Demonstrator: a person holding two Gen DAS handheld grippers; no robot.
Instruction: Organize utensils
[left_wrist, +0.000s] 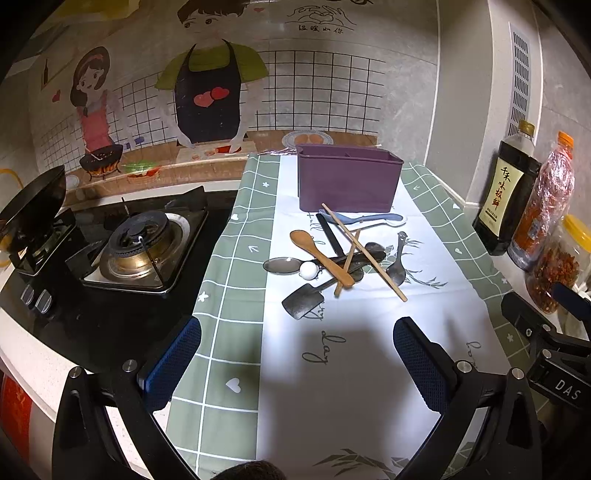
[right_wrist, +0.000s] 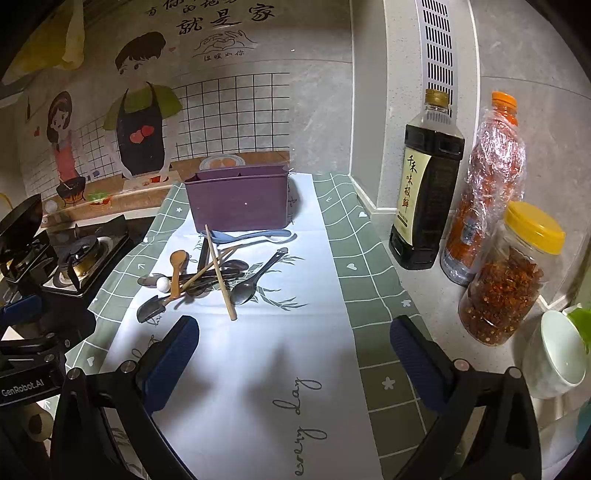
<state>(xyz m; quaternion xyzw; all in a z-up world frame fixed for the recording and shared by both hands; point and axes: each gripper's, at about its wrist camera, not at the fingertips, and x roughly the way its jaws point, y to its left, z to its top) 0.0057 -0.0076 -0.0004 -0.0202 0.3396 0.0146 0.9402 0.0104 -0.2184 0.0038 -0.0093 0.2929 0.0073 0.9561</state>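
Observation:
A heap of utensils lies on the white and green cloth (left_wrist: 236, 295): a wooden spoon (left_wrist: 319, 254), wooden chopsticks (left_wrist: 364, 251), metal spoons (left_wrist: 282, 264), a small black spatula (left_wrist: 303, 301) and a pale blue spoon (left_wrist: 369, 218). Behind the heap stands a purple divided caddy (left_wrist: 349, 179). My left gripper (left_wrist: 297, 356) hangs open over the cloth in front of the heap, nothing between its blue pads. In the right wrist view the heap (right_wrist: 207, 275) and caddy (right_wrist: 238, 199) sit ahead, and my right gripper (right_wrist: 295, 349) is open and holds nothing.
A gas stove (left_wrist: 142, 247) with a black pan (left_wrist: 35, 206) is left of the cloth. On the right stand a dark sauce bottle (right_wrist: 426, 184), a wrapped orange-capped bottle (right_wrist: 487, 184), a yellow-lidded jar of chilli (right_wrist: 513, 277) and a white cup (right_wrist: 557, 354).

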